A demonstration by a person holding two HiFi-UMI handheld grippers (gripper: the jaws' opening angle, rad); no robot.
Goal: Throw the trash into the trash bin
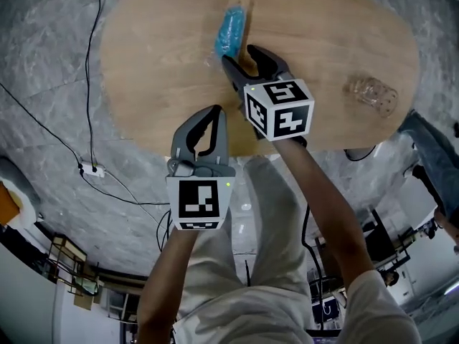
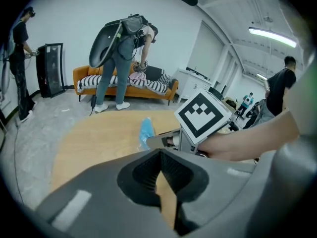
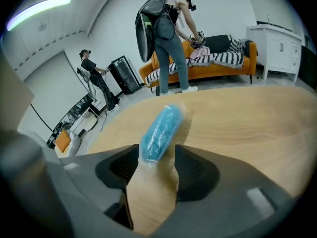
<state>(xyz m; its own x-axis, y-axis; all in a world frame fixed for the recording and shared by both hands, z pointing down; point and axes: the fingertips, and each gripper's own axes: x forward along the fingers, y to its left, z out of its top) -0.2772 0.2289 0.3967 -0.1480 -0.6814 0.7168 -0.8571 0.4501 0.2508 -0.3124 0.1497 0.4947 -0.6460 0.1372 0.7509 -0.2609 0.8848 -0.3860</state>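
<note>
The oval pale wooden table [image 1: 158, 70] is filling the upper part of the head view, and no trash bin is showing in any view, so the task is looking barely begun: nothing is being carried yet, and the pick-up, the carry and the drop are all left to do. The person is standing at the near edge with both forearms stretched forward. The right gripper [image 1: 242, 56] is reaching farther over the tabletop, its 2 jaws standing apart with the near end of the trash lying between their tips, not yet pinched. The left gripper [image 1: 217, 112] is hanging back at the near edge, a little to the left. Its jaws are meeting at the tips with nothing between them, only bare wood showing through the gap behind. The blue plastic-wrapped packet [image 1: 232, 29] is lying flat near the table's far edge, its length running away from the right gripper and its clear wrapper tail trailing into the open jaws. Well apart, at the right end, a crumpled clear plastic container [image 1: 371, 95] is lying on its side; it is probably a 2nd piece of trash.
</note>
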